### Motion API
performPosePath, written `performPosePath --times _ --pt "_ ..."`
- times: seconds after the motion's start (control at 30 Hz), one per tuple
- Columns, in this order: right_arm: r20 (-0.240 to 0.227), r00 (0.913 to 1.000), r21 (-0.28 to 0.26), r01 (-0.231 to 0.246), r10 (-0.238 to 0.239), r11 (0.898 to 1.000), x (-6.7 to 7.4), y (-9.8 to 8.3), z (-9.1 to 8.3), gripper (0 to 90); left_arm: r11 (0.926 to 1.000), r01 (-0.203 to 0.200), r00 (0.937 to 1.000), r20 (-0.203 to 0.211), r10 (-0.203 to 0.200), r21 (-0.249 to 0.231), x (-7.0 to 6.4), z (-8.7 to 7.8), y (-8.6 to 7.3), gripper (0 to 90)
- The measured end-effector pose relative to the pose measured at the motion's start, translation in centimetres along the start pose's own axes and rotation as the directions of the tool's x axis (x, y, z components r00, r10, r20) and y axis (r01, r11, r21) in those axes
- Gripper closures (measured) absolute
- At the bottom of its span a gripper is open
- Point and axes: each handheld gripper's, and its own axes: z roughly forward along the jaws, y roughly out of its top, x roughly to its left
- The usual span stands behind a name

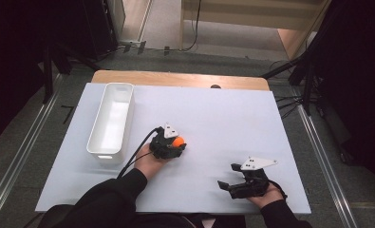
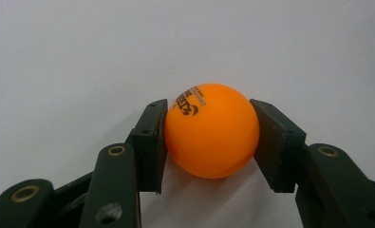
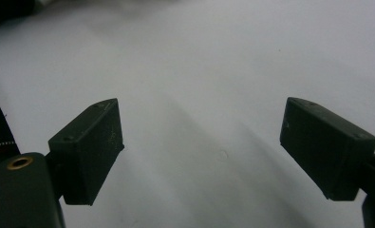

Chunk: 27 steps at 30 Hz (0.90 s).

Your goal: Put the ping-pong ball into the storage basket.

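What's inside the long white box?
The white box looks empty in the high view: bare white floor and walls. Its near wall covers a strip of the floor closest to the person, so something small could hide there. The orange ball is outside it, in the left gripper.

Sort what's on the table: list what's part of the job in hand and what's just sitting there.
In the job:
- orange ball, clamped in the left gripper
- white bin, the likely drop spot

Idle:
- right gripper, jaws open, nothing between them

Black print and logo on orange ball (image 2: pixel 211 130); lettering upside down, too small to read.
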Motion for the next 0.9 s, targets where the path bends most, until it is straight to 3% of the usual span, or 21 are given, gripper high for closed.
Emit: performPosePath --times 0.9 --pt "-0.005 1.0000 -0.009 0.005 -0.005 1.000 0.0 0.1 0.0 13.5 0.9997 0.007 0.9964 0.084 -0.004 -0.025 0.2 -3.5 2.6 51.0"
